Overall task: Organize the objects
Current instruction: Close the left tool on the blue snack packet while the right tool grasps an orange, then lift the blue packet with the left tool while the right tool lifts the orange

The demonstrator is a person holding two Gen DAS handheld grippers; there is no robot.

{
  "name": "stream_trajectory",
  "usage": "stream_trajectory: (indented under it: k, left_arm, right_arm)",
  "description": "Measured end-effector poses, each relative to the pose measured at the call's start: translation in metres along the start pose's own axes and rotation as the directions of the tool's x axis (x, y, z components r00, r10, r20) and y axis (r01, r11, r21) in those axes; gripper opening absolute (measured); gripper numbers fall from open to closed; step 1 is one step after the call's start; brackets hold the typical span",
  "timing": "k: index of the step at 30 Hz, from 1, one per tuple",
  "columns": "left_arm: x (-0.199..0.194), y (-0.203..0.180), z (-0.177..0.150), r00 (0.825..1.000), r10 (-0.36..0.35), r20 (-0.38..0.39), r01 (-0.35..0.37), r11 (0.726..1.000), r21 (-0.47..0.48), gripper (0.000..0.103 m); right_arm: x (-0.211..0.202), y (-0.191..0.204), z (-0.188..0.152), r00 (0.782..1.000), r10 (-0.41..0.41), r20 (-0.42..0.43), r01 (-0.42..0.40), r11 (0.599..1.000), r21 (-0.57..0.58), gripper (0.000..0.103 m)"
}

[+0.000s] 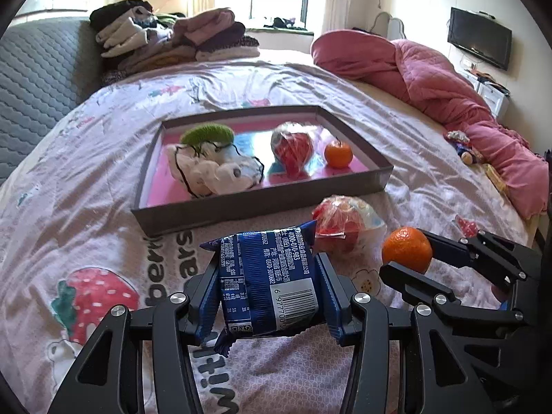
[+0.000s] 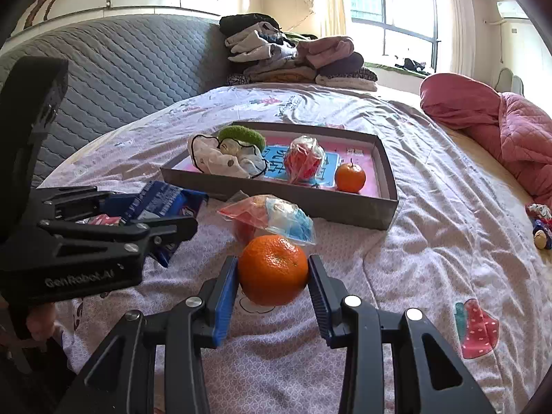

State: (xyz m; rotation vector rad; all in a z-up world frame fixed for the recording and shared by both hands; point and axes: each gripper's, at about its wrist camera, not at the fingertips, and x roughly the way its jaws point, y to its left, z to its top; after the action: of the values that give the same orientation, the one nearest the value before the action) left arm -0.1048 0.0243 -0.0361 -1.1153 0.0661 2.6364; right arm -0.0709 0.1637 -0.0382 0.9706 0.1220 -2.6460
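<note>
place: home bedroom | evidence: bed (image 1: 103, 179) with printed sheet, folded clothes (image 2: 293, 58), pink quilt (image 1: 448, 79), wall TV (image 1: 479, 38)

Gripped blue packet (image 1: 272, 283), gripped orange (image 2: 272, 269)

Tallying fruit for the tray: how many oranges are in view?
2: one orange gripped in the right claw, another orange inside the tray at its right end. Bagged items may hide more.

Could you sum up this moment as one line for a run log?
left tongs: gripping blue snack packet | right tongs: gripping orange | tray: holds second orange, not yet these two
</note>
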Motion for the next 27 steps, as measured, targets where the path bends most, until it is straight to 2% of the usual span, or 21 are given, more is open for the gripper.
stream_trajectory:
  k: [13,19,27]
  left_arm:
    - [-0.030,0.009,0.010,0.996,0.034,0.084,-0.034,0.999,-0.005,0.052]
    - [-0.043,0.009,0.015,0.992,0.035,0.118,-0.034,0.999,-0.008,0.052]
    - [-0.062,0.012,0.027,0.985,0.068,0.159,-0.069,0.998,-0.002,0.052]
  right_arm:
    - [-0.017,0.004,0.013,0.997,-0.002,0.073,0.002,1.000,-0.008,0.040]
    - [-0.027,0.007,0.026,0.993,-0.002,0.118,0.005,1.000,-0.021,0.040]
    - [-0.038,0.007,0.045,0.987,-0.007,0.160,0.011,1.000,-0.024,0.040]
